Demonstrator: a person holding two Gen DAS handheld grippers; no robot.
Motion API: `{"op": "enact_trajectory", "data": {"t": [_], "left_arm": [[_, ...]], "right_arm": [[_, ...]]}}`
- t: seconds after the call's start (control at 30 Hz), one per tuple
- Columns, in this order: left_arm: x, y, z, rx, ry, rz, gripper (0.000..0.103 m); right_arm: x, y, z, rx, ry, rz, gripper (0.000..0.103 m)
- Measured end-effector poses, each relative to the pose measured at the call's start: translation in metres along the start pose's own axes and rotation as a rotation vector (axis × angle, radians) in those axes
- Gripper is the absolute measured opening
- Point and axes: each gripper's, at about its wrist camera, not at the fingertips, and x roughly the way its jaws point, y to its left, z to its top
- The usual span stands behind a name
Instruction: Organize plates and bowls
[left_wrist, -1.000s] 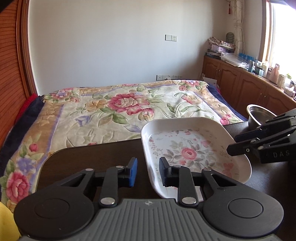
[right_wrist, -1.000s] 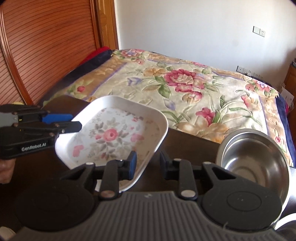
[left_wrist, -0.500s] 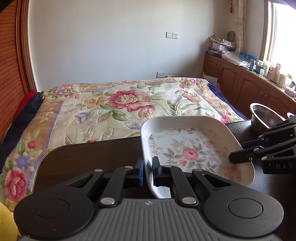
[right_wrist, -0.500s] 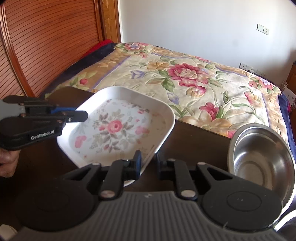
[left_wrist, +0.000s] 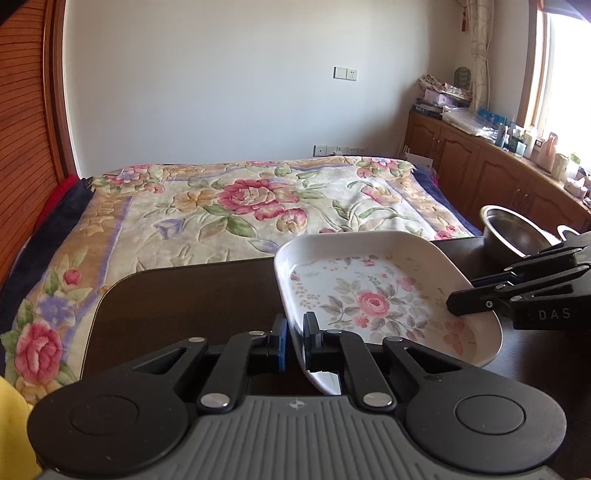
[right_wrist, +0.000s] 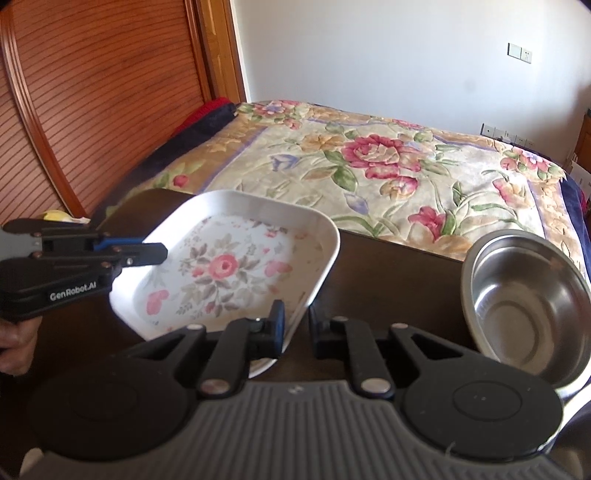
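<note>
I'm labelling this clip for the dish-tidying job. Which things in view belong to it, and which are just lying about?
Part of the job:
- floral plate, its rim pinched by the left gripper and the right gripper
- steel bowl on the dark table

Just lying about:
- flowered bedspread
- clutter on the cabinet top

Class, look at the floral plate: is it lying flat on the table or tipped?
Tipped. The floral plate is raised off the dark table, its rim pinched by the left gripper and the right gripper.
</note>
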Motion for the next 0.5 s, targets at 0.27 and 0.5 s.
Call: {"op": "enact_trajectory", "data": {"t": [0.27,0.5], "left_arm": [[-0.041,-0.019,-0.004,0.023,-0.029,0.009,0.010],[-0.076,-0.034,-0.006,0.030,-0.049,-0.004,0.010]], "right_arm": [[-0.036,0.003,-0.012,-0.001,-0.054,0.012,0.015],[-0.072,0.004,-0.020,-0.011,-0.104,0.016,0.014]]}}
